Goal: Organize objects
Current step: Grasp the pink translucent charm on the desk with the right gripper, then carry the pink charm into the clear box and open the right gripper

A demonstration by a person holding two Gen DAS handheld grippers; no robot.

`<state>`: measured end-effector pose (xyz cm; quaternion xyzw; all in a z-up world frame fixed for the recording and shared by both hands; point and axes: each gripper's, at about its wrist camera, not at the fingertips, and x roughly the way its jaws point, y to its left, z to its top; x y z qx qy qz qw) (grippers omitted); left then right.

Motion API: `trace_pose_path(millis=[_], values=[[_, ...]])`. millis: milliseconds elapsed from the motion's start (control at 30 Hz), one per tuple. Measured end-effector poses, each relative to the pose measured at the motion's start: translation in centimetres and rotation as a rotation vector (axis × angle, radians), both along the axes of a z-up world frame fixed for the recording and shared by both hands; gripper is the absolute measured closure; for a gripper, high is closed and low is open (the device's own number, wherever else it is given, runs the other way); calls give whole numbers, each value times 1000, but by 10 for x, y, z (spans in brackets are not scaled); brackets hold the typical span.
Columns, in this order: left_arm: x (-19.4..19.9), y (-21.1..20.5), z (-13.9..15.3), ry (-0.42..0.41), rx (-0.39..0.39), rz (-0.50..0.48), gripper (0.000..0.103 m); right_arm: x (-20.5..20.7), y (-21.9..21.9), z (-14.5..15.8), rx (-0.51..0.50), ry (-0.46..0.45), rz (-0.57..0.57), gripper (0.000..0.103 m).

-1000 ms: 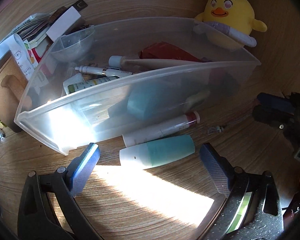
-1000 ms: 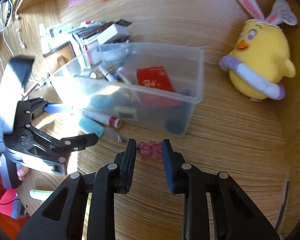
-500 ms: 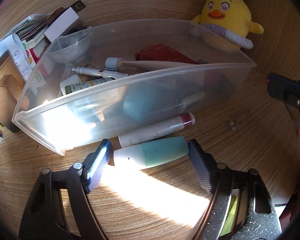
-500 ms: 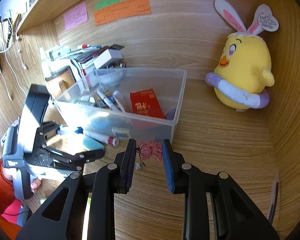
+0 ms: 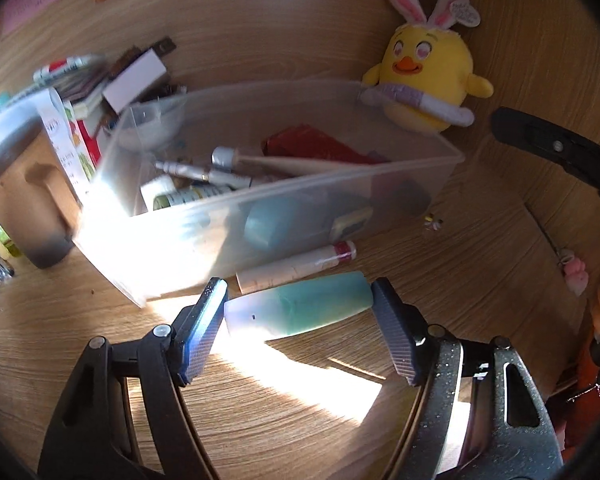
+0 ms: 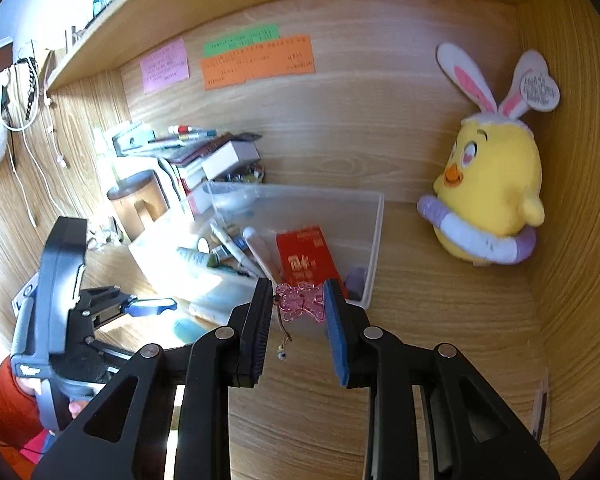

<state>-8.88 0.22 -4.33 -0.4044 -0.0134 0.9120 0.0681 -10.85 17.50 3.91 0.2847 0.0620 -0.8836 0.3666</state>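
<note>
Left gripper [image 5: 300,312] clamps a teal bottle [image 5: 300,310] end to end above the desk [image 5: 300,420]; a white tube [image 5: 296,266] lies just beyond, against the clear bin [image 5: 380,184]. Right gripper [image 6: 298,300] pinches a pink bear charm [image 6: 300,302] before the bin's near corner, yellow chick plush [image 6: 496,192] farther right.

Table [image 5: 480,280]: I see light oak-coloured wood grain, with a white patch of sun.
Bin [image 5: 340,188]: clear, frosted plastic.
Bottle [image 5: 300,310] at my left gripper [image 5: 300,320]: teal with a pale lavender cap; the pads are blue.
Charm [image 6: 300,302] in my right gripper [image 6: 296,312]: translucent pink.
Plush chick [image 6: 496,192]: yellow, with pink-and-white ears and a lilac ring.
Packet [image 6: 306,256]: red.
Notes [image 6: 256,60]: I see orange, green and pink.
</note>
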Motion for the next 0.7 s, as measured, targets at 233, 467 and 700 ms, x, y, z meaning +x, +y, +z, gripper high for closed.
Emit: trace_pose_path(millis=[233, 467, 700], values=[[3, -1, 32, 90, 18, -1, 30, -1, -7, 22, -32, 49, 1, 79], [2, -13, 54, 156, 29, 23, 30, -9, -15, 40, -50, 82, 0, 79], [-11, -27, 65, 176, 19, 54, 30, -20, -27, 50, -40, 108, -3, 79]])
